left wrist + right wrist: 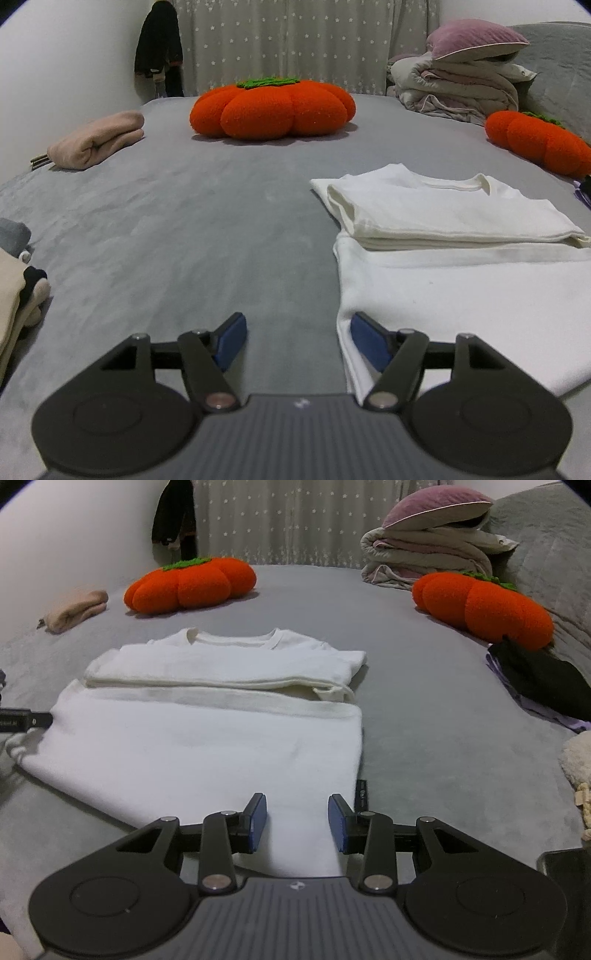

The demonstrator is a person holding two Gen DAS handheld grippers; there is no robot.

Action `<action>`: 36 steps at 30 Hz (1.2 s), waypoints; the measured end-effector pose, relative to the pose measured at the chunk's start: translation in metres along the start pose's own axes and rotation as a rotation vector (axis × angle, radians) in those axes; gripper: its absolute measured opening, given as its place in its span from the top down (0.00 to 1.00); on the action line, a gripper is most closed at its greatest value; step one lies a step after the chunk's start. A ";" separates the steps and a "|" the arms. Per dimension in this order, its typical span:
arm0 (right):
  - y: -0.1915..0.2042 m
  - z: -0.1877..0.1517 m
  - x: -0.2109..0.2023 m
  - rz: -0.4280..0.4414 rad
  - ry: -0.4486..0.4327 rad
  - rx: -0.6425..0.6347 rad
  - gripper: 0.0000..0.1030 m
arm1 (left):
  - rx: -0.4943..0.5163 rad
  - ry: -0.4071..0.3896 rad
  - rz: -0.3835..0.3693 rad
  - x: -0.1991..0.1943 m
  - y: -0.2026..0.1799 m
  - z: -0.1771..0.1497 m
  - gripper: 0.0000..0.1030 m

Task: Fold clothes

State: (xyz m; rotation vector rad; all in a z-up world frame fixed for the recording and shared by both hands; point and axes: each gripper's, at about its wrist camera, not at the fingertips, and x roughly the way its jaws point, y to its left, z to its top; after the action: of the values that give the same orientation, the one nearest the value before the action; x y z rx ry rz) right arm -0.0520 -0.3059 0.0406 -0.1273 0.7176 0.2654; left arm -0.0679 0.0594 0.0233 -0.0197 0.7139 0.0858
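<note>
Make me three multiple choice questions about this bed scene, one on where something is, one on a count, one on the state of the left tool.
1. Where does the pink rolled garment lie?
A. on the white shirt
B. near the bed's left edge
C. on the quilt pile

2. How many orange pumpkin cushions are on the bed?
A. one
B. two
C. three

3. How is the left tool?
A. open, gripping nothing
B. shut on the shirt
C. shut on a cushion

Answers:
1 B, the pink rolled garment sits far left, apart from the white shirt.
2 B, one cushion mid-bed, another cushion at right.
3 A, the left tool has its pads spread, only the right one over the shirt's edge.
</note>
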 end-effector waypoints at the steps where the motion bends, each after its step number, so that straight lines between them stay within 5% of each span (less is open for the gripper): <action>1: -0.001 -0.001 0.000 -0.003 0.006 -0.001 0.65 | -0.003 0.002 -0.002 -0.002 0.001 0.000 0.36; 9: -0.020 -0.001 -0.012 -0.048 0.026 0.037 0.64 | 0.048 -0.031 0.012 -0.033 -0.001 -0.007 0.39; 13: -0.021 0.001 -0.022 -0.039 -0.005 0.039 0.64 | 0.088 -0.057 -0.048 -0.050 -0.016 -0.013 0.39; 21: 0.053 -0.002 -0.022 0.035 -0.108 -0.135 0.65 | 0.179 -0.111 -0.144 -0.062 -0.077 -0.020 0.39; 23: 0.068 -0.001 -0.021 0.048 -0.132 -0.137 0.75 | 0.162 -0.103 -0.163 -0.059 -0.084 -0.022 0.40; 29: 0.100 -0.002 -0.008 0.143 -0.129 -0.125 0.82 | 0.159 -0.100 -0.205 -0.051 -0.103 -0.030 0.40; 36: 0.119 -0.018 0.007 0.164 -0.070 -0.187 0.82 | 0.219 -0.087 -0.171 -0.038 -0.112 -0.046 0.40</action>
State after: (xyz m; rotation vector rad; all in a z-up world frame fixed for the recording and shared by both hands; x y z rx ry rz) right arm -0.0921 -0.1943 0.0192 -0.2366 0.6334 0.4922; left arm -0.1169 -0.0573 0.0121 0.1318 0.6291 -0.1550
